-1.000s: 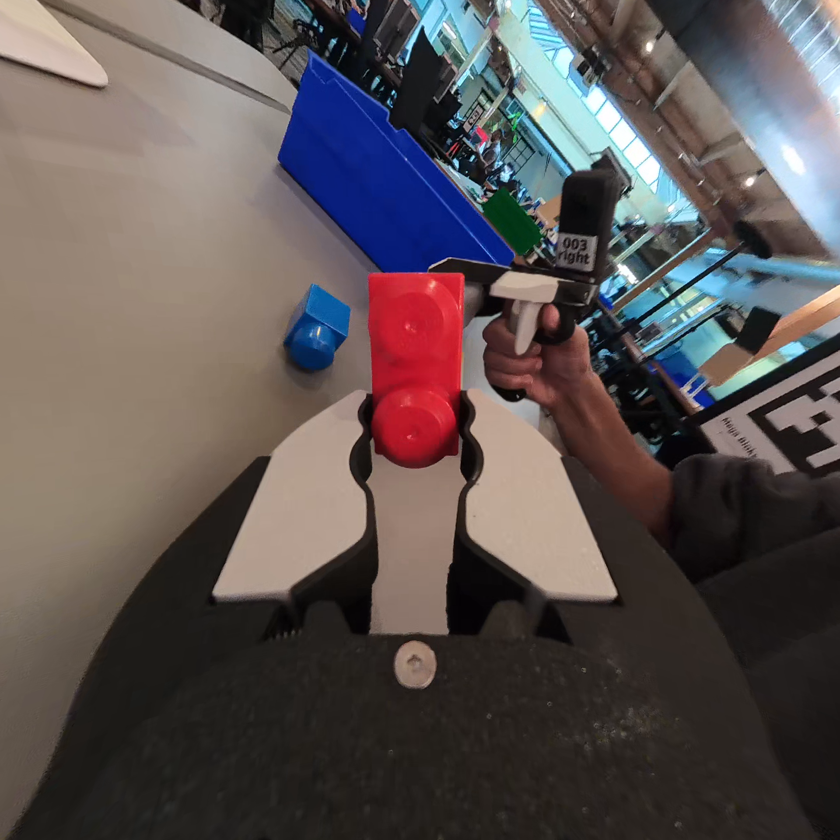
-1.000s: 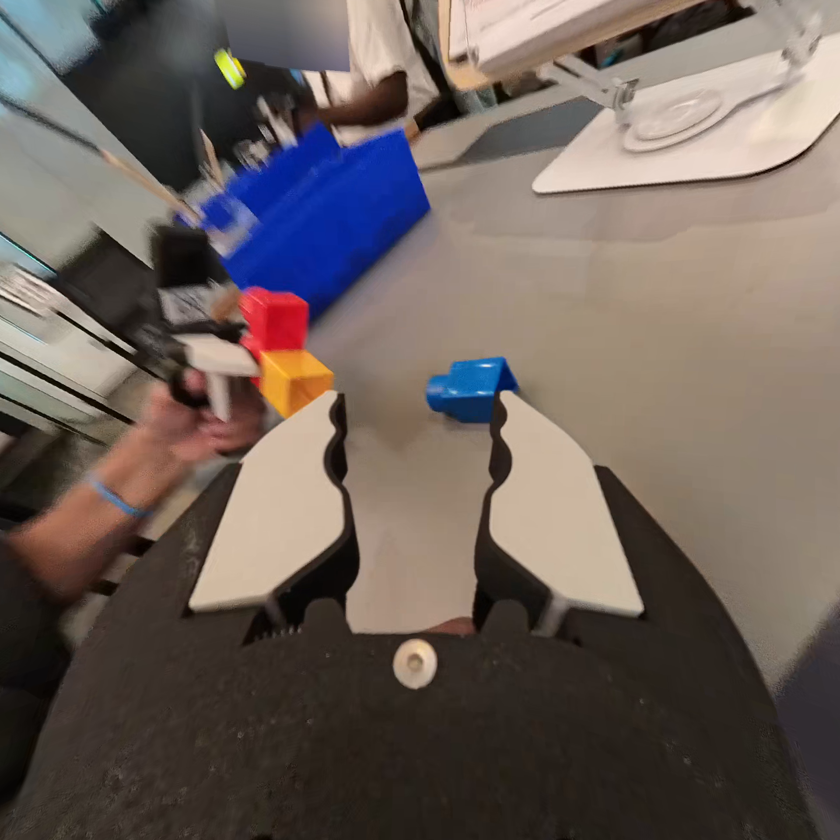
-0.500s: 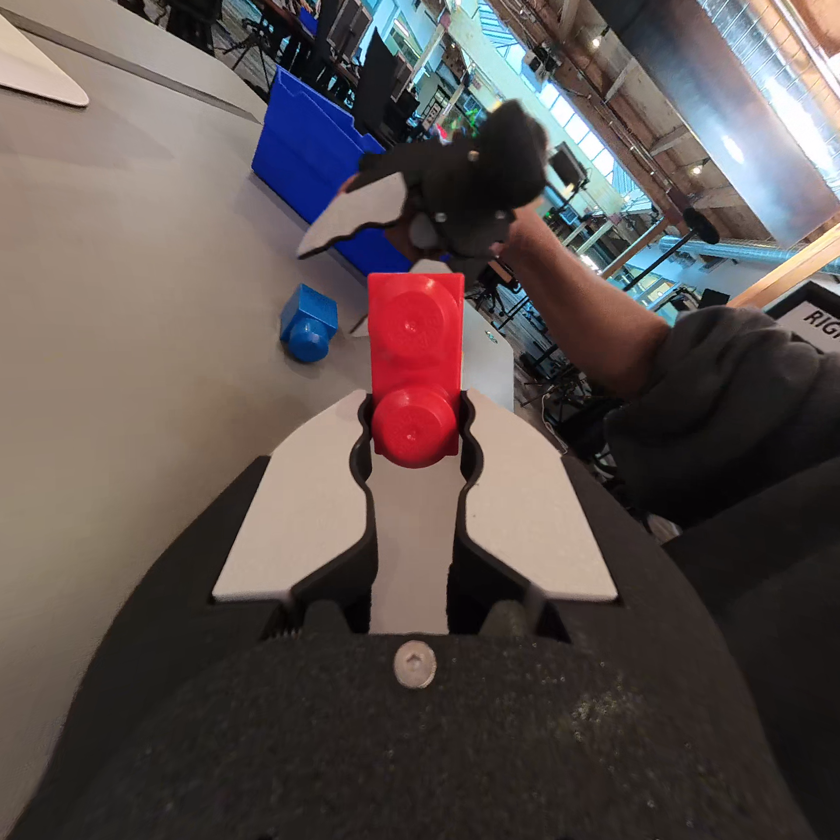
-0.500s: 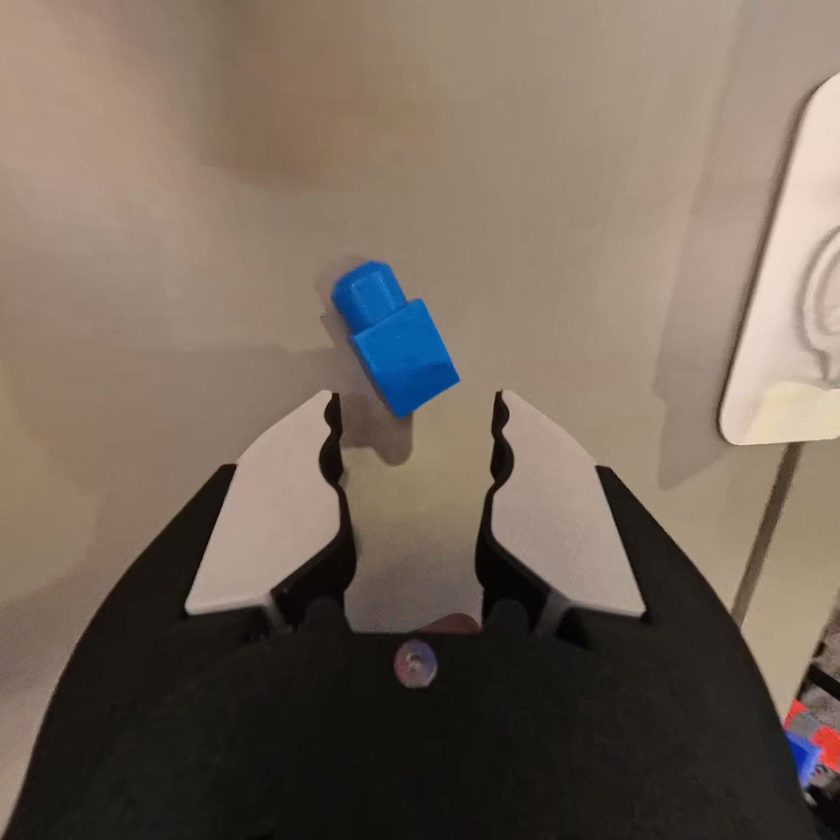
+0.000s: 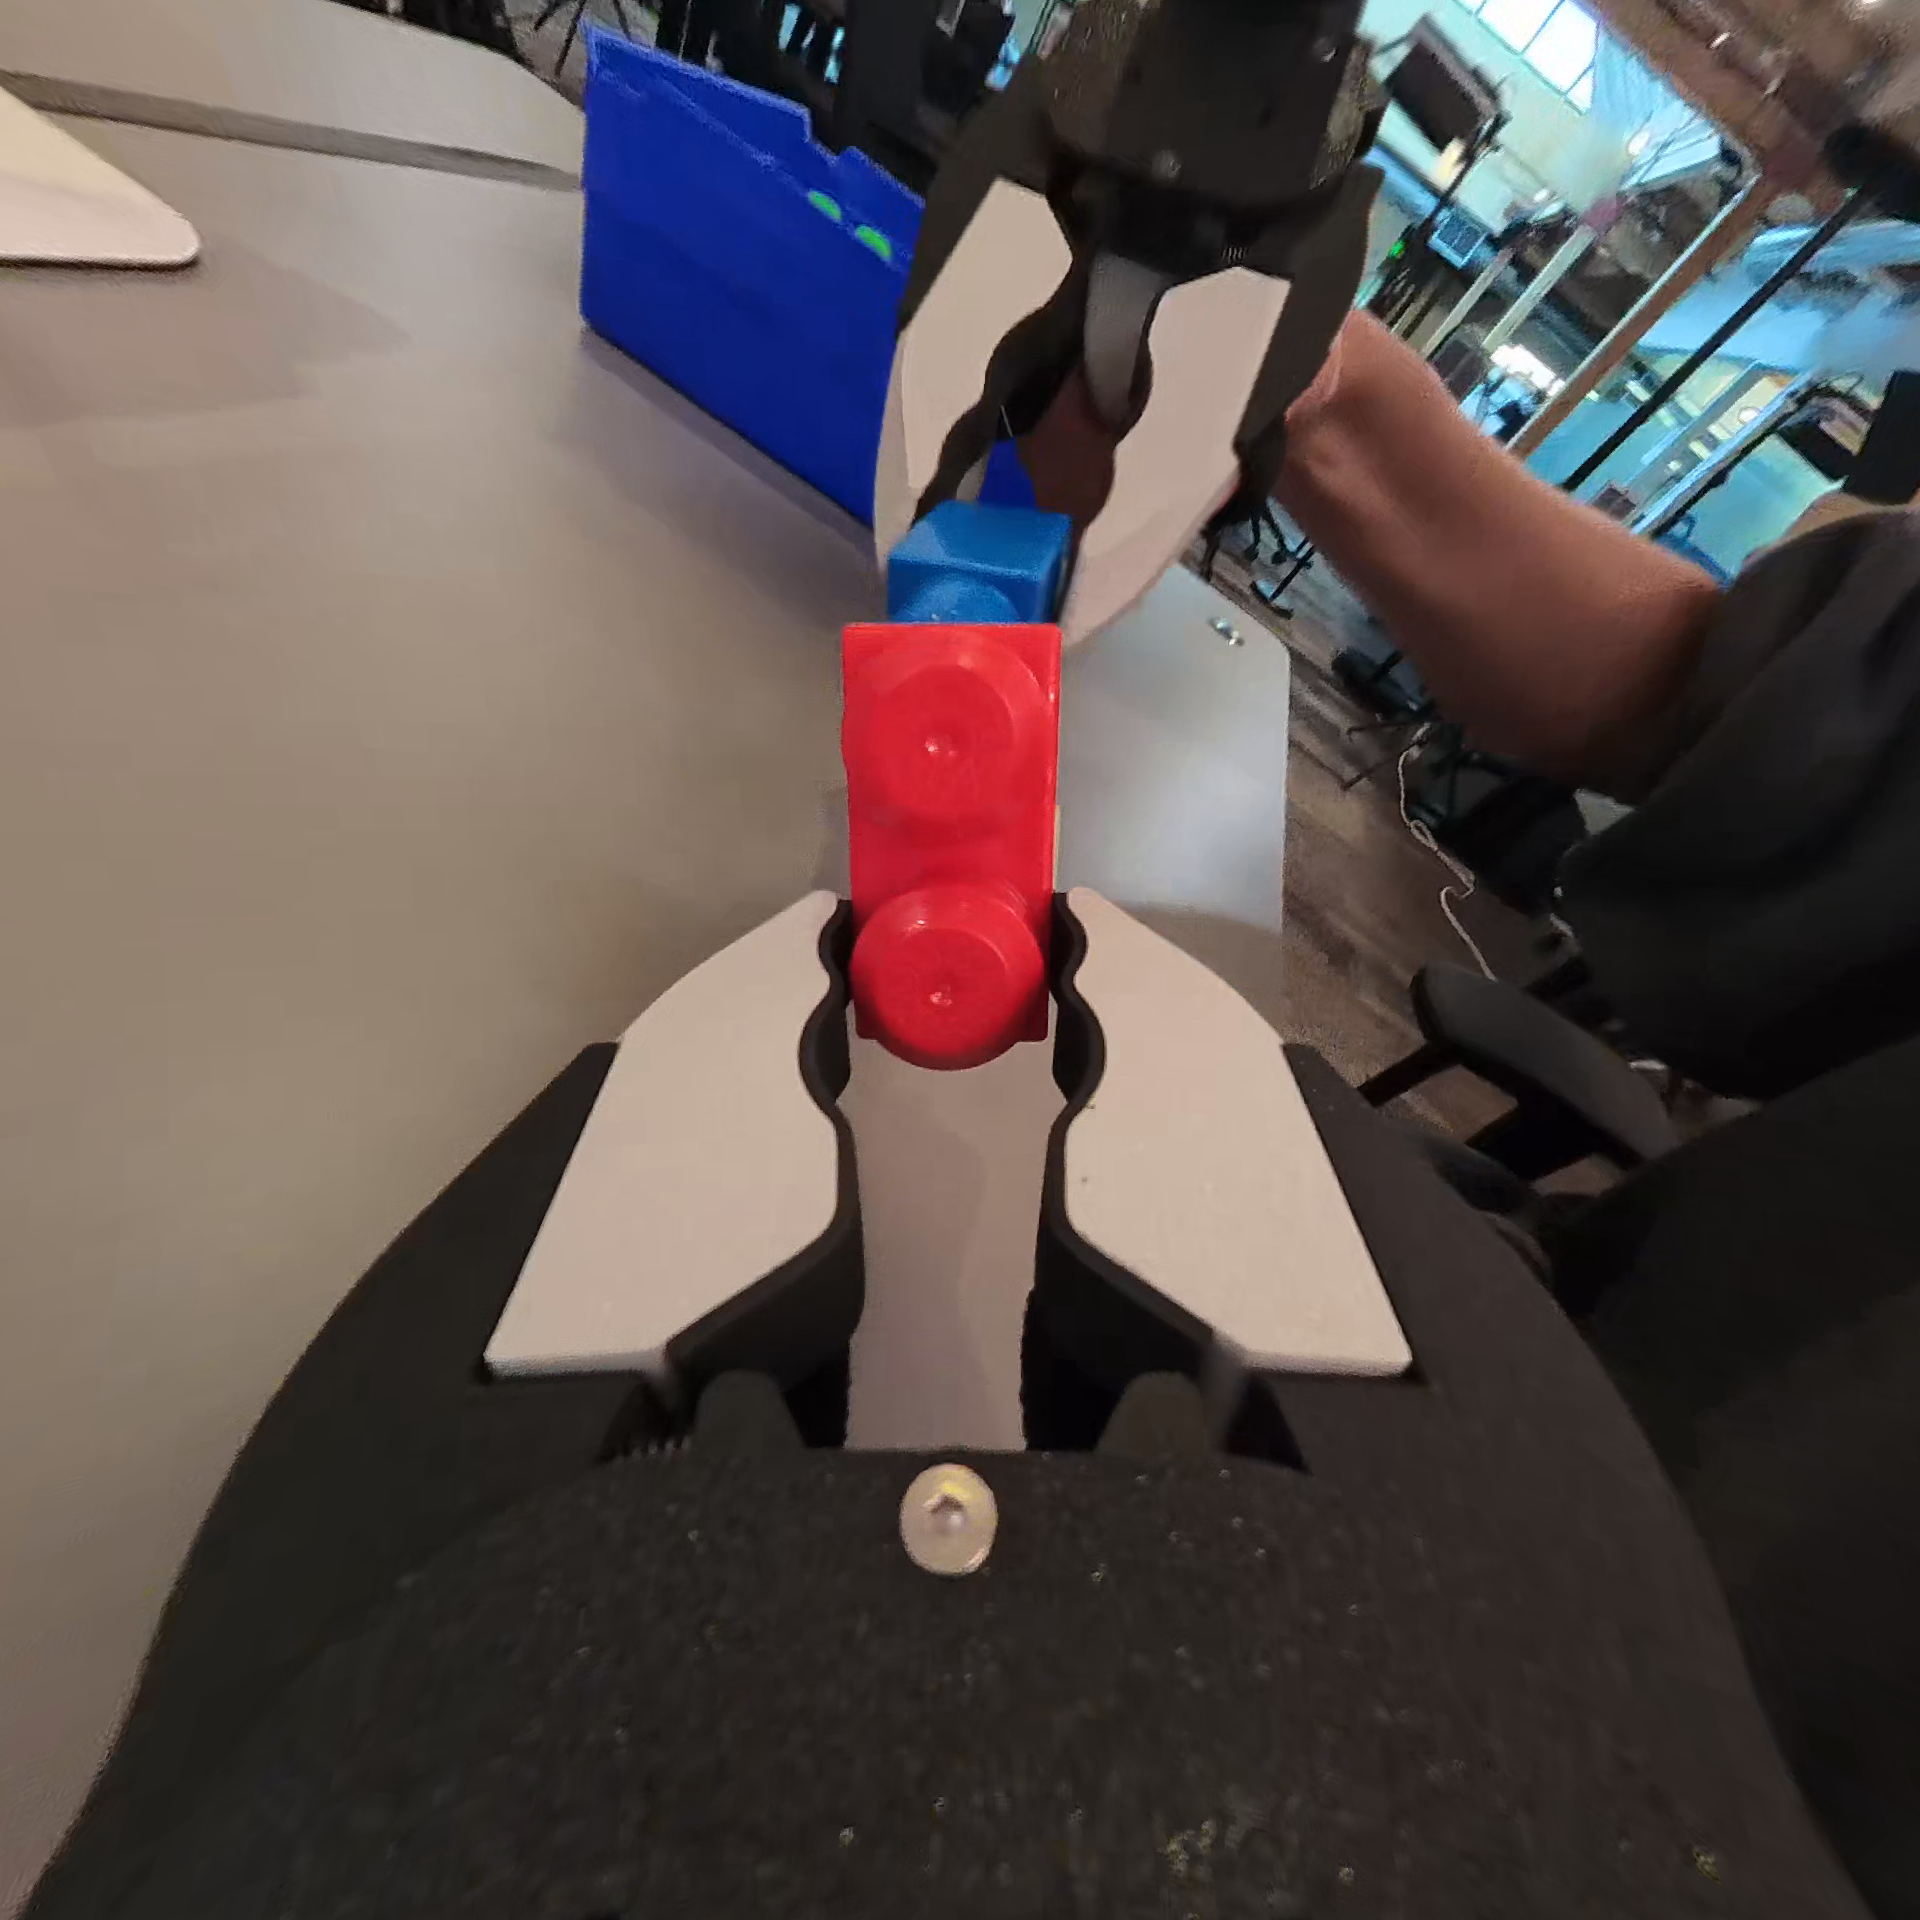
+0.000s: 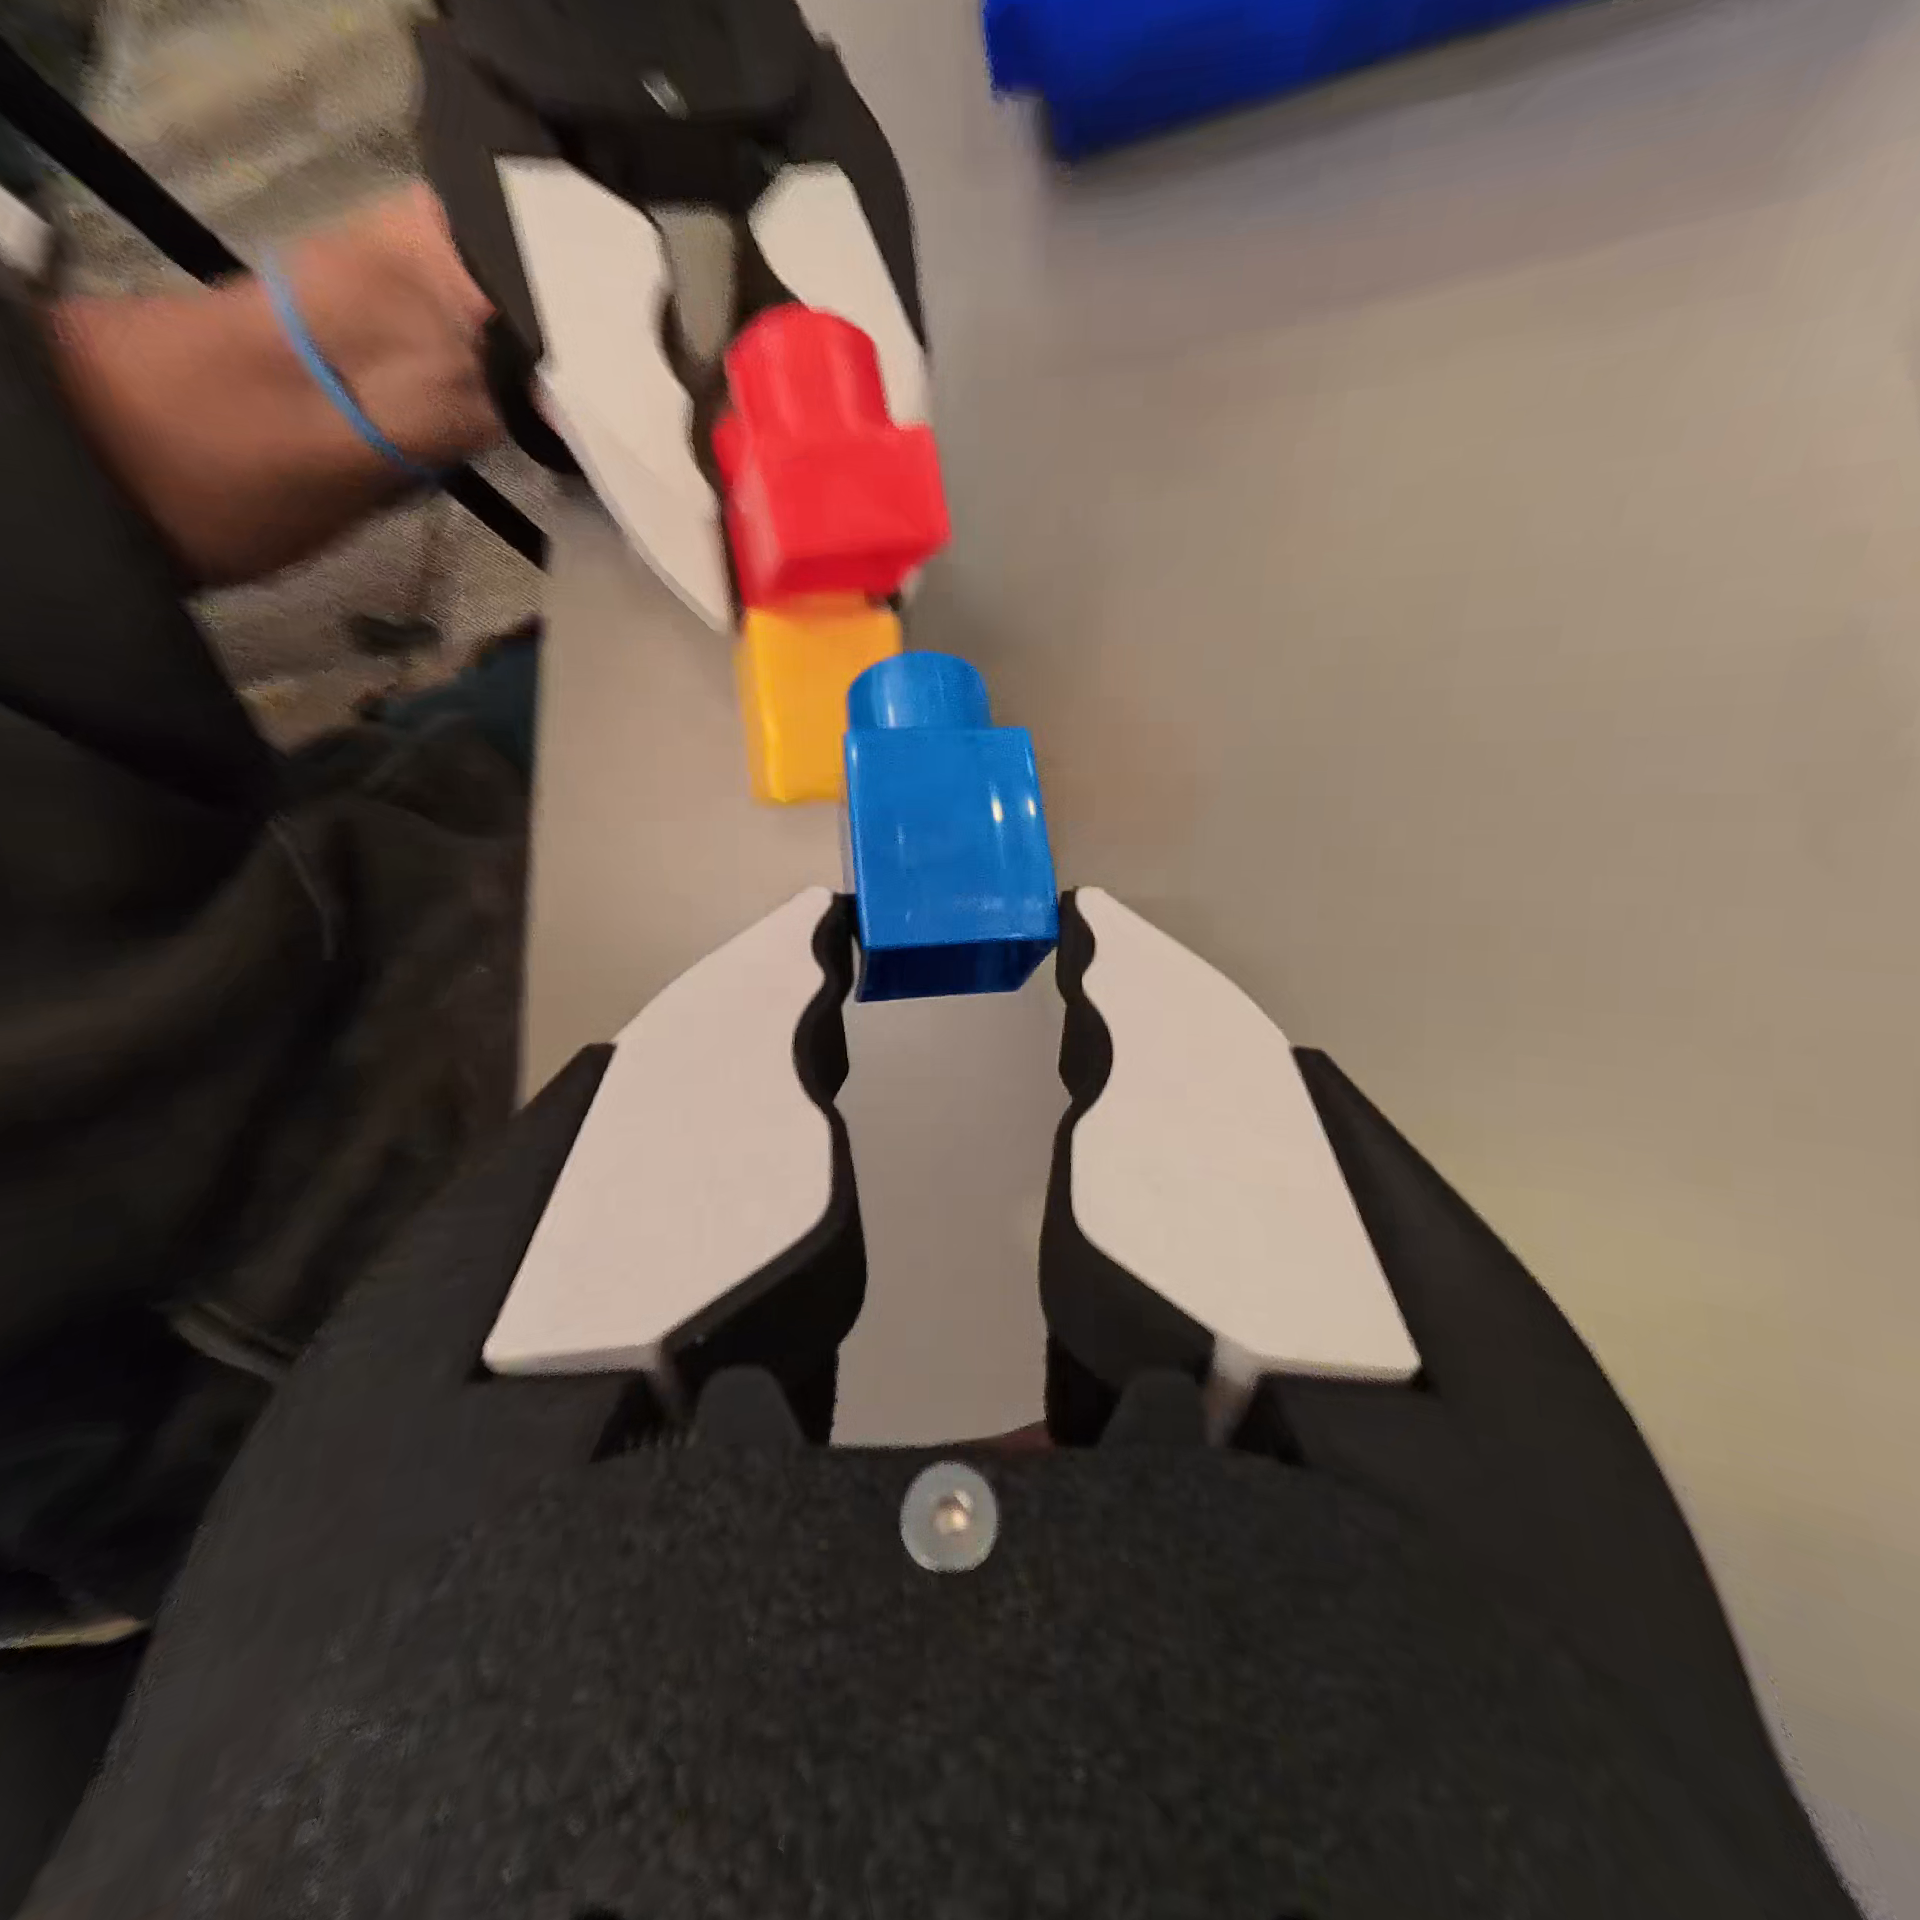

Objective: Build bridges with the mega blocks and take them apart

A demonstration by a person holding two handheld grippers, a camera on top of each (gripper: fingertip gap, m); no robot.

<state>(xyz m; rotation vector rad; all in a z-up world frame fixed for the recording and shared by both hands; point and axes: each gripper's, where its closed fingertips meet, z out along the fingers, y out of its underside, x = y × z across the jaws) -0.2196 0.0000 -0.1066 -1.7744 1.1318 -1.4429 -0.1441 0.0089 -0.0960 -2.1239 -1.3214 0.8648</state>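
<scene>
My left gripper (image 5: pixel 948 971) is shut on a red two-stud block (image 5: pixel 951 831), held above the grey table (image 5: pixel 364 675). In the right wrist view a yellow block (image 6: pixel 800 707) is joined under the red block (image 6: pixel 826 478), both held by the left gripper (image 6: pixel 800 488). My right gripper (image 6: pixel 954 935) is shut on a small blue one-stud block (image 6: pixel 945 842), its stud pointing away toward the yellow block. In the left wrist view the right gripper (image 5: pixel 997 540) comes down from above with the blue block (image 5: pixel 982 566) just beyond the red block's far end.
A blue bin (image 5: pixel 727 249) stands on the table behind the blocks and shows at the top of the right wrist view (image 6: pixel 1247 73). A white flat stand (image 5: pixel 83 218) lies at far left. The table edge (image 5: pixel 1283 790) and a chair (image 5: pixel 1538 1049) are to the right. The left gripper's tips are roughly 9 cm from the right gripper's.
My right gripper closed on the blue block that lay on the table, lifted it and brought it up to the red and yellow blocks. My left gripper kept its hold on the red block.
</scene>
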